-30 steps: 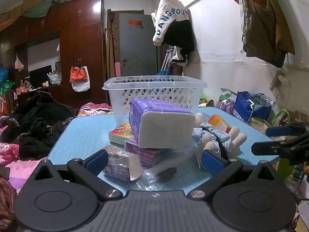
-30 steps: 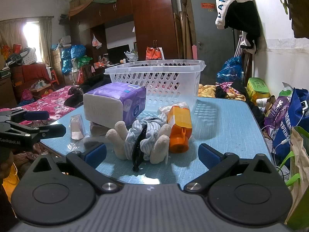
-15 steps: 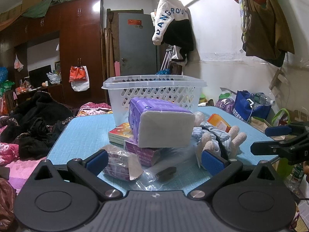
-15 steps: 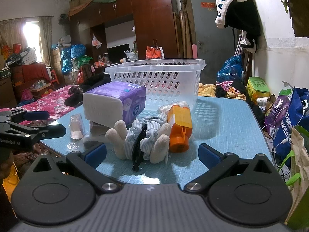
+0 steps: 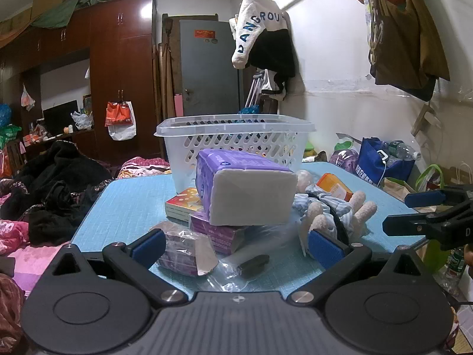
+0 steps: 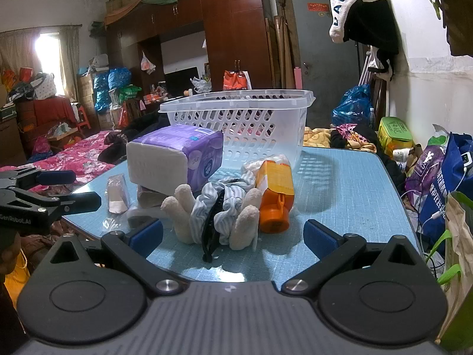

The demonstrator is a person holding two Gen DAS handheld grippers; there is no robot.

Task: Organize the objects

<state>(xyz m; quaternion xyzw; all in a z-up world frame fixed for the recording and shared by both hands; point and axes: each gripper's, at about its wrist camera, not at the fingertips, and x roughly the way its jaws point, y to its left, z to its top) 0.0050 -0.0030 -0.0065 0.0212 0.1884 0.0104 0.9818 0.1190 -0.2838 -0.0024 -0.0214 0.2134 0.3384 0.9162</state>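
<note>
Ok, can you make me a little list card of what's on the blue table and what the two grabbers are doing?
table: blue table
basket: white basket, at the back
biggest thing: purple tissue pack, on small boxes
bottle: orange bottle, lying down
soft pile: striped cloth and fluffy gloves
left gripper: open, holding nothing
right gripper: open, holding nothing

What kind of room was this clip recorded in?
Most likely a cluttered bedroom used for storage: a tall wooden wardrobe, a bed with pink floral bedding, and a hoodie hanging on the wall.
</note>
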